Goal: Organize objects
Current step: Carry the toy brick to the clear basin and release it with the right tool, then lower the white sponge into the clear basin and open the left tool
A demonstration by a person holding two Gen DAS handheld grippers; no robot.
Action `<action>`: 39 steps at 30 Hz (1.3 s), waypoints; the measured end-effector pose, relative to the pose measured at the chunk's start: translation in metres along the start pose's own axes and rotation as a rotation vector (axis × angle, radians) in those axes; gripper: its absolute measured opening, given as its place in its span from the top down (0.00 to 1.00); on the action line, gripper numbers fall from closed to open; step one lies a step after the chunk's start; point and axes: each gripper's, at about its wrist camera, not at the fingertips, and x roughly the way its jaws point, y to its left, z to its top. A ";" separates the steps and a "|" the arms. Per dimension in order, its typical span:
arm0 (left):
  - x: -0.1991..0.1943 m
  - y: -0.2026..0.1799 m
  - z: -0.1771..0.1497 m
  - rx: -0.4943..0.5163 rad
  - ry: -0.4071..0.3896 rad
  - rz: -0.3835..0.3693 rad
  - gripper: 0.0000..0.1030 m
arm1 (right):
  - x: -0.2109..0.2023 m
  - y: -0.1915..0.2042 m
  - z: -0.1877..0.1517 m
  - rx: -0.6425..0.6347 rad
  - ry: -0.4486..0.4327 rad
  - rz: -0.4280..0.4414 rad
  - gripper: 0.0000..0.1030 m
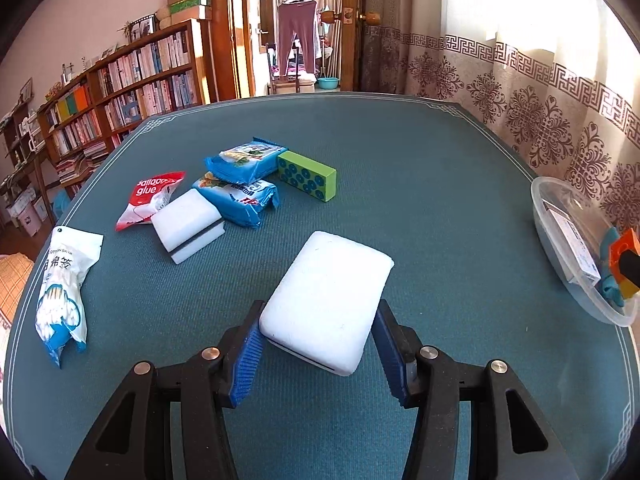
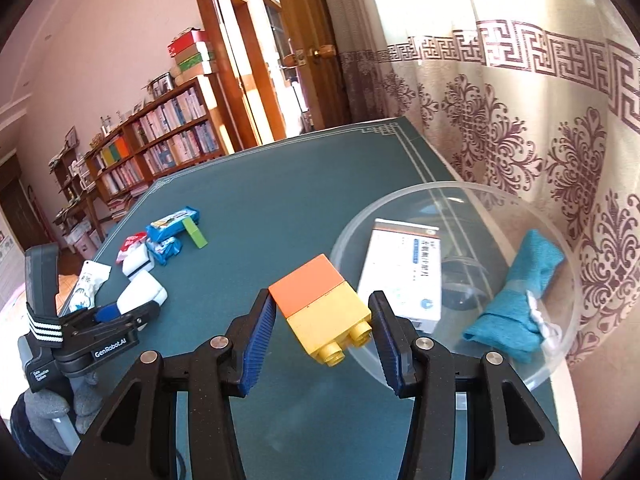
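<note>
Both wrist views look down close over the shared green table [image 1: 440,200].

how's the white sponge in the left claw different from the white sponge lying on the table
The held sponge is clamped in the left claw, tilted with its far end off the table; the other sponge lies flat and free beside the balloon glue packet. The held sponge looks rounded at its corners; the other sponge looks squarer and shows a thicker dark band. Both are white rectangular blocks with a dark line along one edge.
</note>
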 end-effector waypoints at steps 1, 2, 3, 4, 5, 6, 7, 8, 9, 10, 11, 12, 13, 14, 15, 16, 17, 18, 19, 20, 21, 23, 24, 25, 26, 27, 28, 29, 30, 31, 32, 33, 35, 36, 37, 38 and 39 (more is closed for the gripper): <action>-0.001 -0.004 0.000 0.008 -0.001 -0.005 0.46 | -0.002 -0.006 0.001 0.003 -0.004 -0.015 0.52; -0.001 -0.008 0.000 0.017 -0.002 -0.011 0.46 | -0.003 -0.012 0.001 0.008 -0.008 -0.031 0.52; -0.002 -0.012 0.000 0.025 -0.003 -0.017 0.46 | -0.004 -0.016 0.001 0.010 -0.013 -0.046 0.52; -0.002 -0.016 0.001 0.033 -0.003 -0.022 0.46 | -0.005 -0.020 0.001 0.008 -0.019 -0.063 0.52; -0.003 -0.020 0.001 0.041 -0.002 -0.029 0.46 | -0.005 -0.023 0.001 0.003 -0.022 -0.079 0.52; -0.003 -0.023 0.001 0.048 -0.001 -0.036 0.46 | -0.004 -0.027 0.000 -0.003 -0.023 -0.092 0.52; -0.004 -0.027 0.001 0.054 -0.002 -0.042 0.46 | -0.003 -0.029 0.000 -0.008 -0.020 -0.102 0.52; -0.005 -0.031 0.002 0.060 -0.003 -0.046 0.46 | -0.001 -0.032 -0.001 -0.011 -0.016 -0.111 0.52; -0.005 -0.034 0.002 0.067 -0.004 -0.050 0.46 | 0.000 -0.035 -0.003 -0.011 -0.009 -0.116 0.52; -0.006 -0.037 0.002 0.072 -0.005 -0.055 0.46 | 0.002 -0.037 -0.004 -0.010 -0.003 -0.120 0.52; -0.007 -0.039 0.002 0.078 -0.007 -0.059 0.46 | 0.003 -0.039 -0.005 -0.008 0.002 -0.123 0.52; -0.008 -0.042 0.003 0.083 -0.008 -0.062 0.46 | 0.005 -0.040 -0.006 -0.005 0.007 -0.125 0.52; -0.008 -0.044 0.004 0.088 -0.009 -0.065 0.46 | 0.006 -0.041 -0.007 -0.003 0.009 -0.128 0.52; -0.008 -0.045 0.005 0.091 -0.010 -0.069 0.46 | 0.006 -0.043 -0.008 -0.001 0.011 -0.131 0.52; -0.009 -0.047 0.006 0.094 -0.010 -0.073 0.46 | 0.005 -0.045 -0.008 0.002 0.010 -0.133 0.52; -0.009 -0.050 0.007 0.098 -0.011 -0.077 0.46 | 0.004 -0.046 -0.008 0.007 0.007 -0.134 0.52; -0.009 -0.053 0.008 0.103 -0.012 -0.081 0.46 | 0.002 -0.048 -0.008 0.011 0.003 -0.133 0.52; -0.010 -0.056 0.009 0.109 -0.014 -0.085 0.46 | 0.000 -0.048 -0.008 0.013 -0.003 -0.135 0.52; -0.010 -0.059 0.010 0.116 -0.016 -0.090 0.46 | -0.002 -0.049 -0.007 0.015 -0.010 -0.137 0.52; -0.011 -0.063 0.011 0.123 -0.019 -0.095 0.46 | -0.004 -0.050 -0.007 0.016 -0.016 -0.138 0.52; -0.012 -0.066 0.012 0.130 -0.020 -0.101 0.46 | -0.005 -0.050 -0.007 0.017 -0.019 -0.139 0.52; -0.013 -0.075 0.014 0.145 -0.023 -0.120 0.46 | -0.008 -0.051 -0.008 0.018 -0.023 -0.144 0.52; -0.014 -0.079 0.015 0.153 -0.023 -0.132 0.46 | -0.008 -0.052 -0.008 0.017 -0.025 -0.148 0.52; -0.015 -0.084 0.016 0.162 -0.026 -0.142 0.46 | -0.009 -0.053 -0.009 0.015 -0.029 -0.155 0.52; -0.016 -0.090 0.017 0.173 -0.030 -0.152 0.46 | -0.011 -0.054 -0.009 0.012 -0.032 -0.161 0.52; -0.018 -0.095 0.018 0.184 -0.034 -0.163 0.46 | -0.012 -0.054 -0.011 0.010 -0.035 -0.165 0.52; -0.019 -0.101 0.020 0.194 -0.036 -0.177 0.46 | -0.014 -0.056 -0.011 0.011 -0.038 -0.167 0.52; -0.019 -0.107 0.022 0.202 -0.036 -0.193 0.46 | -0.015 -0.058 -0.012 0.014 -0.041 -0.169 0.52; -0.019 -0.113 0.025 0.209 -0.035 -0.210 0.46 | -0.016 -0.059 -0.013 0.020 -0.044 -0.170 0.52; -0.020 -0.118 0.027 0.215 -0.034 -0.227 0.46 | -0.017 -0.062 -0.013 0.026 -0.045 -0.170 0.52; -0.020 -0.125 0.030 0.221 -0.034 -0.242 0.46 | -0.018 -0.063 -0.013 0.033 -0.048 -0.170 0.52; -0.021 -0.131 0.032 0.228 -0.036 -0.255 0.46 | -0.020 -0.065 -0.013 0.041 -0.053 -0.170 0.52; -0.021 -0.143 0.036 0.243 -0.043 -0.277 0.46 | -0.023 -0.069 -0.012 0.056 -0.063 -0.168 0.52; -0.022 -0.148 0.037 0.253 -0.048 -0.285 0.46 | -0.025 -0.071 -0.011 0.061 -0.068 -0.167 0.52; -0.022 -0.155 0.039 0.263 -0.053 -0.294 0.46 | -0.026 -0.072 -0.011 0.065 -0.071 -0.167 0.52; -0.022 -0.160 0.039 0.274 -0.057 -0.302 0.46 | -0.027 -0.072 -0.011 0.068 -0.073 -0.166 0.52; -0.022 -0.165 0.040 0.285 -0.060 -0.309 0.46 | -0.027 -0.074 -0.010 0.071 -0.074 -0.163 0.52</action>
